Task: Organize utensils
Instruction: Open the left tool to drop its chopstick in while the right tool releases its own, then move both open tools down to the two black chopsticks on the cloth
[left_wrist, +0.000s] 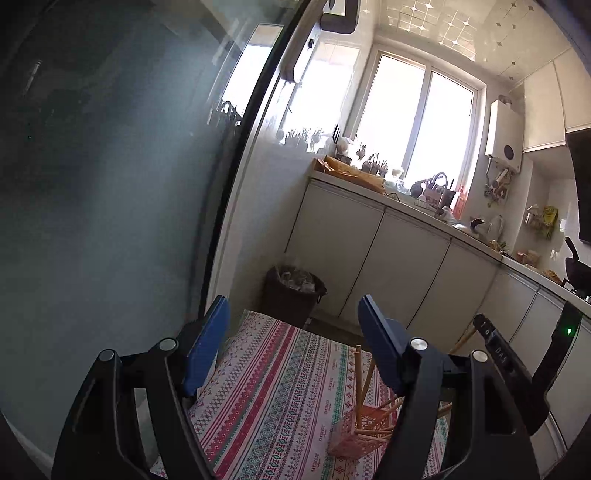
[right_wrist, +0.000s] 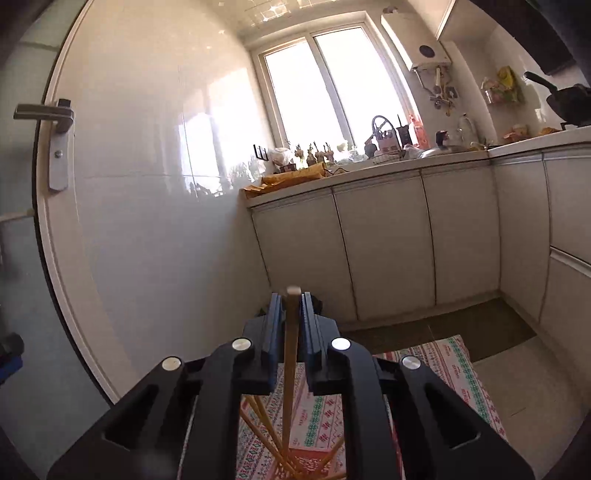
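Observation:
A pink-orange mesh basket (left_wrist: 351, 432) stands on the striped patterned tablecloth (left_wrist: 280, 387) with several wooden chopsticks (left_wrist: 365, 380) leaning in it. My left gripper (left_wrist: 293, 306) hangs above the cloth, left of the basket, its blue pads (left_wrist: 207, 343) wide open and empty. In the right wrist view my right gripper (right_wrist: 292, 306) is over the basket (right_wrist: 303, 458). One upright chopstick (right_wrist: 290, 354) stands between its jaws with a slight gap at the sides, and its lower end reaches down into the basket. The black body of the right-hand tool (left_wrist: 498, 350) shows at the left view's right edge.
A dark waste bin (left_wrist: 295, 291) stands on the floor past the table's far edge. White base cabinets (right_wrist: 388, 251) carry a cluttered counter under the window. A door with a metal handle (right_wrist: 48, 114) is at the left. A dark mat (right_wrist: 443, 328) lies on the floor.

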